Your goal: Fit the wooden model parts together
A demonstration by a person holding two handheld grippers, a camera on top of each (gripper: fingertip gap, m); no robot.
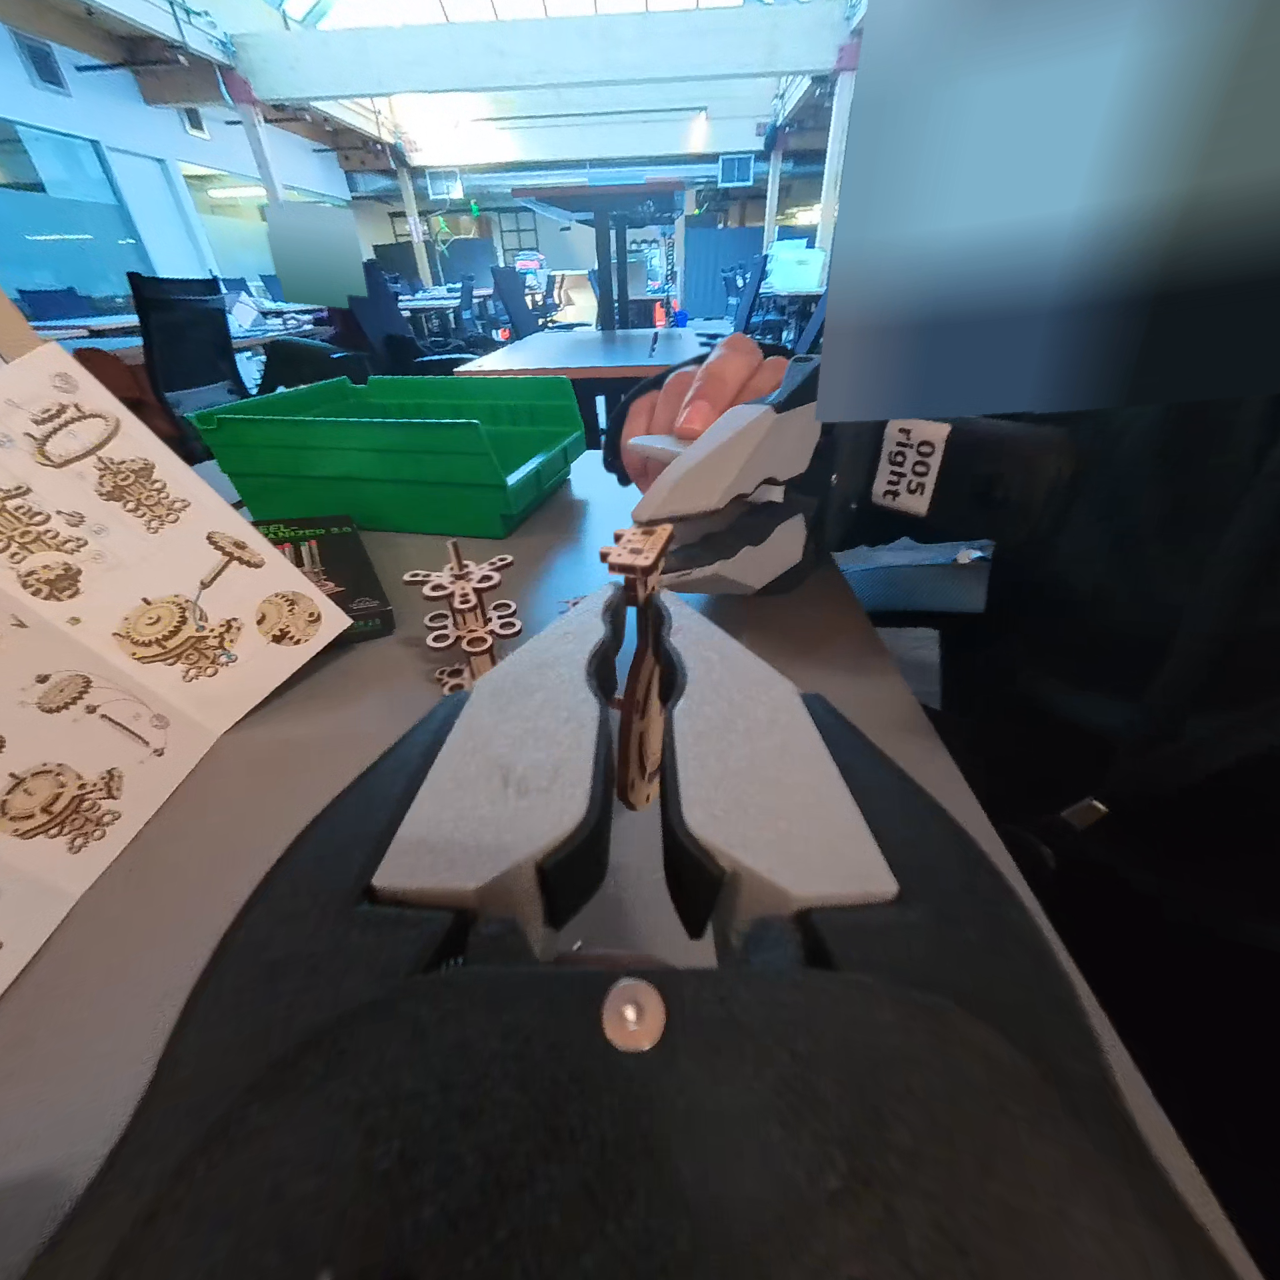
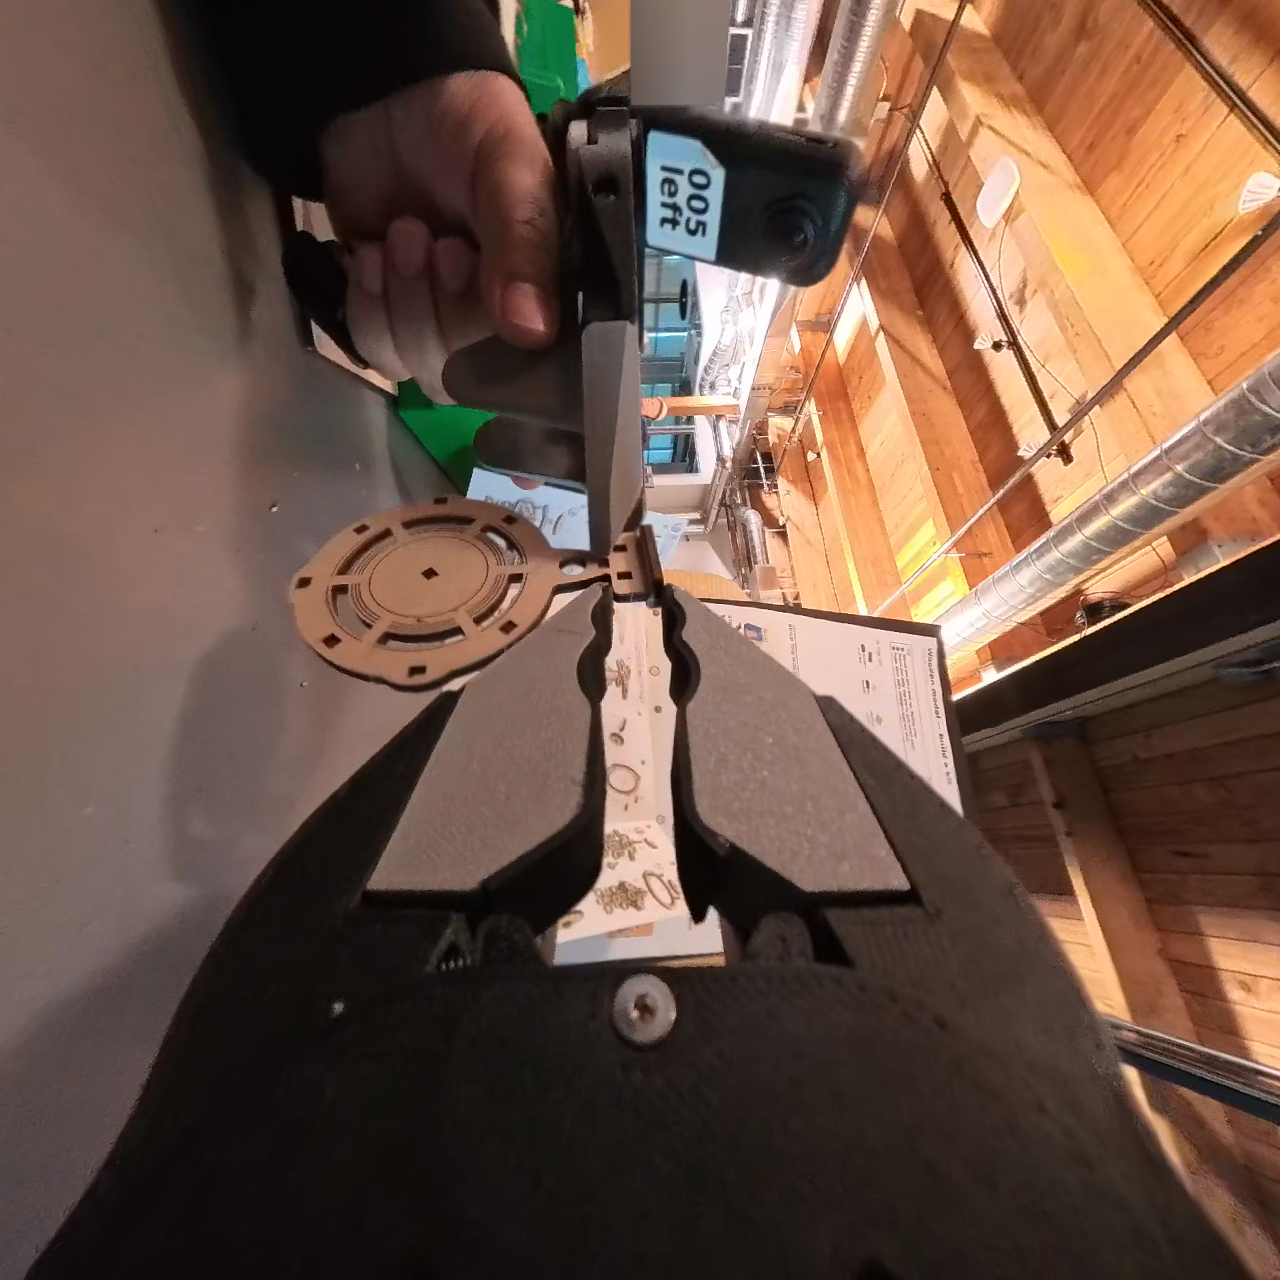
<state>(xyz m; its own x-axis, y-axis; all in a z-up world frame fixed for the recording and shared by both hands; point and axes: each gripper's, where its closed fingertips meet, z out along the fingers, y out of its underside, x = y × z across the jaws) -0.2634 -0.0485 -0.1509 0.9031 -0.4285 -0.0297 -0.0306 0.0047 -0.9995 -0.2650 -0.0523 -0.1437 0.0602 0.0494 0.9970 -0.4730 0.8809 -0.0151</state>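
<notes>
My left gripper (image 1: 634,602) is shut on a flat round wooden disc (image 1: 638,720), seen edge-on between its fingers. In the right wrist view the disc (image 2: 415,589) shows its face, with slots, a small centre hole and a narrow tab. The left gripper (image 2: 601,533) comes down from above and grips near that tab. My right gripper (image 2: 634,592) is shut on a small wooden block (image 2: 634,564) that sits on the end of the tab. In the left wrist view the block (image 1: 637,548) tops the disc's edge, with the right gripper (image 1: 656,550) on it from the right.
On the grey table (image 1: 208,831) stand a green bin (image 1: 395,450), a dark box (image 1: 325,575) and a partly built wooden assembly with rings (image 1: 467,616). An instruction sheet (image 1: 104,589) leans at the left. The sheet also shows in the right wrist view (image 2: 866,692). The grippers are tip to tip, or close to it.
</notes>
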